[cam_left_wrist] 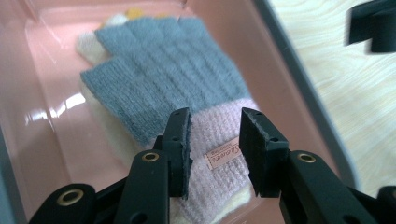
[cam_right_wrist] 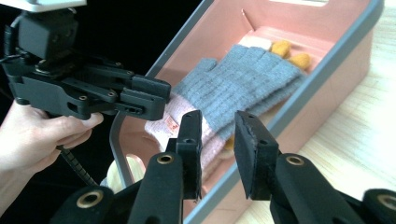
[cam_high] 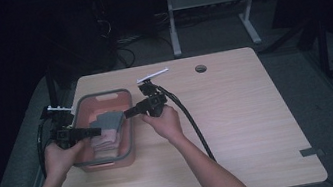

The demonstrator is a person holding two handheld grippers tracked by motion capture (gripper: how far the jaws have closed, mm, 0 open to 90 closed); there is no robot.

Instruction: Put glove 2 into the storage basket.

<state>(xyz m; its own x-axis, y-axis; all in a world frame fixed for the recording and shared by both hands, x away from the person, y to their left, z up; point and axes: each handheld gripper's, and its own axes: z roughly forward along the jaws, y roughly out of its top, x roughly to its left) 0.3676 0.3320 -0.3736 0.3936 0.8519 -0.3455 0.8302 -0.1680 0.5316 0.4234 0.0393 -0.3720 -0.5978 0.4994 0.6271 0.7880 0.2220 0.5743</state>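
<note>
Ribbed grey-pink knit glove point(cam_left_wrist: 173, 88) lies flat in glossy pink bin point(cam_left_wrist: 42, 135); above it we hold left gripper point(cam_left_wrist: 215, 140) and right gripper point(cam_right_wrist: 217, 140), jaws apart, empty.

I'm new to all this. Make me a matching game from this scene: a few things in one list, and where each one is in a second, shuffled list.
Things:
1. grey and pink glove
2. pink bin
3. left gripper
4. round hole

Places:
A. in the tabletop, near the far edge
B. lying inside the bin
C. on the left part of the table
D. jaws apart just above the glove's pink cuff

Pairs: 1-B, 2-C, 3-D, 4-A
</note>
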